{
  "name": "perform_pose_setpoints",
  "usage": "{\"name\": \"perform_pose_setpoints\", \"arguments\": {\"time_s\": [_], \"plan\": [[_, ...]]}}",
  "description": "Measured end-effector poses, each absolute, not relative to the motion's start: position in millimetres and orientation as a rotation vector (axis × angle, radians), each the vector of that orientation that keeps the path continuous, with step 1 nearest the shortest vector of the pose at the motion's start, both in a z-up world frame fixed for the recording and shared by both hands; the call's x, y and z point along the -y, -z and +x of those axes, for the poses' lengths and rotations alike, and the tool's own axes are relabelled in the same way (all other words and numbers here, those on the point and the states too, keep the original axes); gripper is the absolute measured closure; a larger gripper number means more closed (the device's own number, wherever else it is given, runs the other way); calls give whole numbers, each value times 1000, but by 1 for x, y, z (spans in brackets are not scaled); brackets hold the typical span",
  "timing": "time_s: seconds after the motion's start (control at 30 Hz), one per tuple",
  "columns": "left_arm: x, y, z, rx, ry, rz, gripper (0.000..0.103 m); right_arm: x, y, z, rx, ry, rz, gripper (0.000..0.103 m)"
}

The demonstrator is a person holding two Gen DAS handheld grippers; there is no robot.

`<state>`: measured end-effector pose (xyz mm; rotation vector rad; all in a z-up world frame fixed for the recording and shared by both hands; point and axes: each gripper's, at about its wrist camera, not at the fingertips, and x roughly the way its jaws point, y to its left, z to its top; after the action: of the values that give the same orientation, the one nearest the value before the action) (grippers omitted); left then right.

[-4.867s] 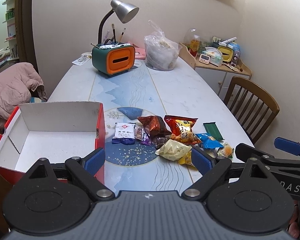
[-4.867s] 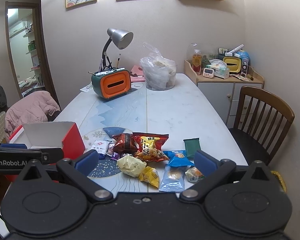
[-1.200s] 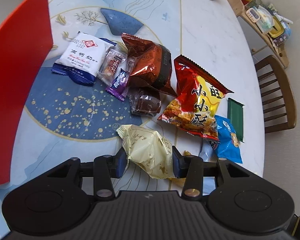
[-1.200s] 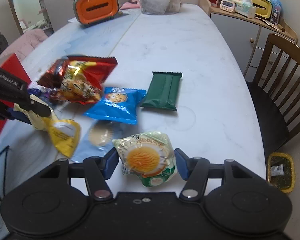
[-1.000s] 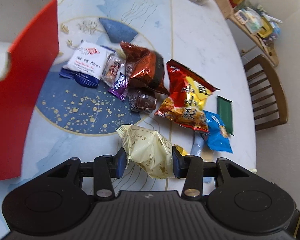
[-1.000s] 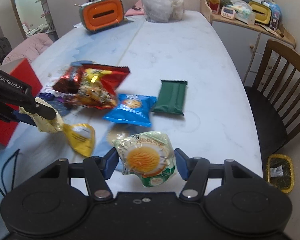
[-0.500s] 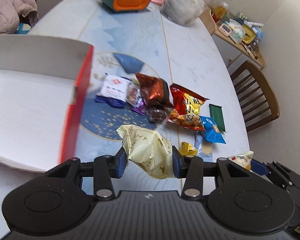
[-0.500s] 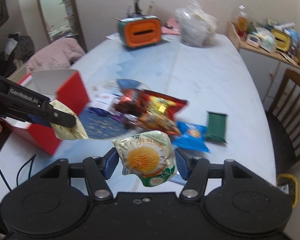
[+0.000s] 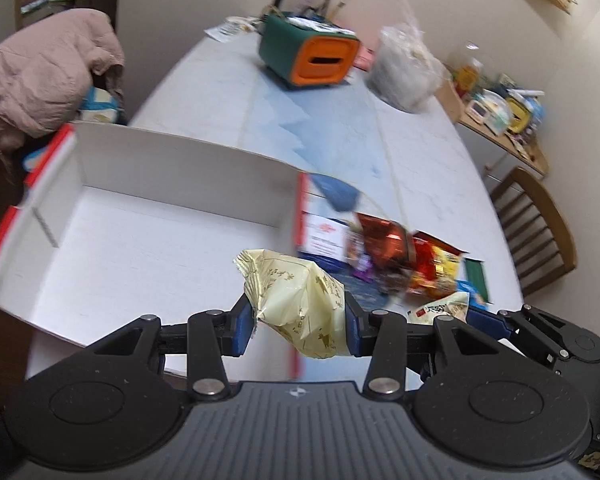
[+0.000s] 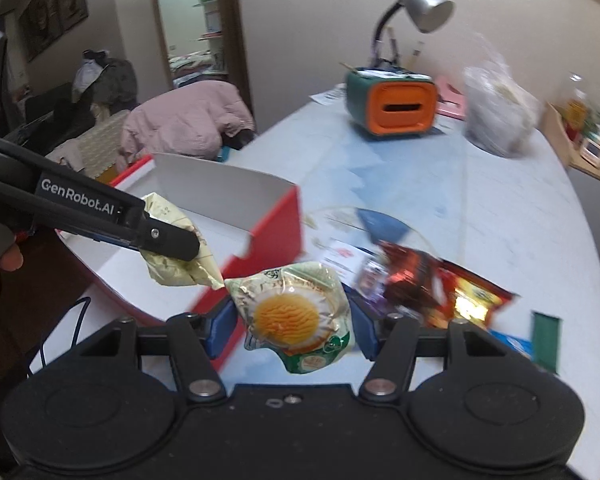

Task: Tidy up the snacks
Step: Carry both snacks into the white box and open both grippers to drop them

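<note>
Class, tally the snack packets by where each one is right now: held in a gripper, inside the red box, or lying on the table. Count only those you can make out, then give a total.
Held: 2, cream packet and egg-print packet
In the red box: 0
On the table, as far as blur allows: 6
Total: 8

My left tongs hold a snack pouch over the open box at the surface's left edge. My right tongs hold an egg-print packet just right of the box. Snack pile lies right of the box; tissue holder and plastic bag sit behind.
</note>
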<state>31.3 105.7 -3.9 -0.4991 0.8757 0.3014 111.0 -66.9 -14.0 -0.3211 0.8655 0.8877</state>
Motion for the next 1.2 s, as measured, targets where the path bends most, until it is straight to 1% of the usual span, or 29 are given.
{"name": "perform_pose_setpoints", "arguments": {"time_s": [0.3, 0.63, 1.0, 1.2], "plan": [[-167, 16, 8, -885, -403, -487, 59, -13, 32, 98, -888, -964, -356, 44], [-216, 43, 4, -946, -463, -442, 59, -70, 61, 91, -949, -985, -420, 43], [-233, 81, 16, -1058, -446, -383, 59, -101, 89, 85, -998, -974, -495, 42], [-234, 91, 18, -1090, -441, -368, 58, -104, 95, 82, -1005, -958, -513, 38]]}}
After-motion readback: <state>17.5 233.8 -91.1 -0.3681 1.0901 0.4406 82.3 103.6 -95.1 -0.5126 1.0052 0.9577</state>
